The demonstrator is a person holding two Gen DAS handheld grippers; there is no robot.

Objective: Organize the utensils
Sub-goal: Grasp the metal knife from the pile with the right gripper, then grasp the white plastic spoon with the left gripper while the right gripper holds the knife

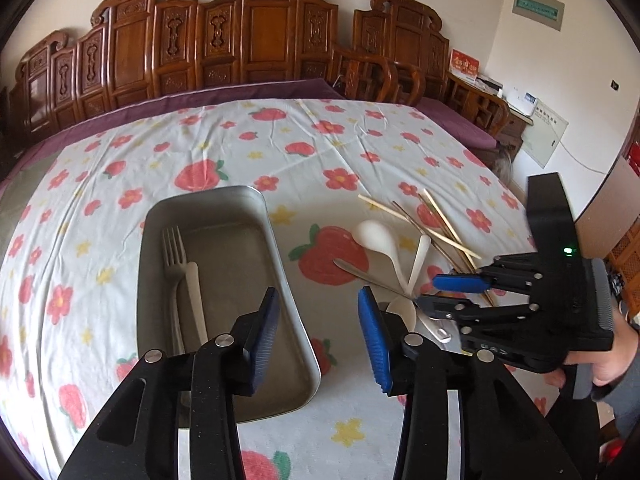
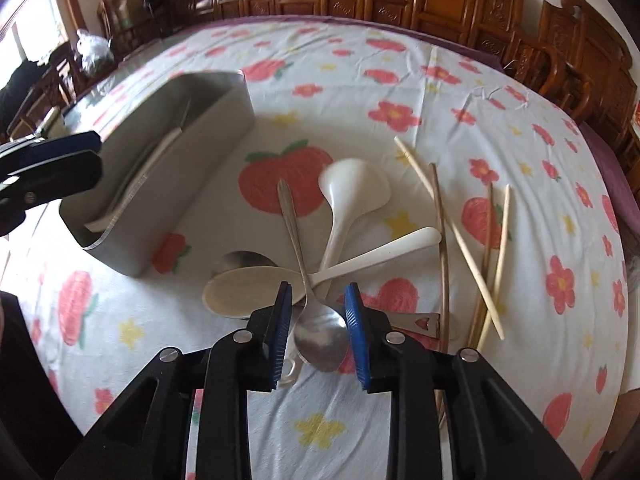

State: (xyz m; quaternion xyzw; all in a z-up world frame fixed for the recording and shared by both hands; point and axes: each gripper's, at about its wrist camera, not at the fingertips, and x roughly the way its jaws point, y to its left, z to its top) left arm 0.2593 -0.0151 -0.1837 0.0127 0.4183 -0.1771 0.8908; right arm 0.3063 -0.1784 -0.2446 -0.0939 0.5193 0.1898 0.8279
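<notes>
Task progress at the sorting stage. In the left wrist view, the left gripper hangs released, nothing between its blue pads, over the near right rim of the metal tray, which occupies the centre-left of the frame on the strawberry-print cloth covering the table. Two utensils already lie inside the tray along its left wall: a metal fork and a white handle beside it. These count as sorted. The remainder lies in a crossed heap at the centre-right of the frame. In the right wrist view, the right gripper is parted and empty, its pads straddling the bowl of a metal spoon at the lower centre without pressing on it. Around it lie a broad white rice paddle, a cream spoon, a white spoon handle pointing right, a flat metal handle with a heart cut-out, and several chopsticks fanned at the right. By this reading, the task is at an early stage: two pieces stored, most still loose, and the metal spoon appears to be the next candidate.
</notes>
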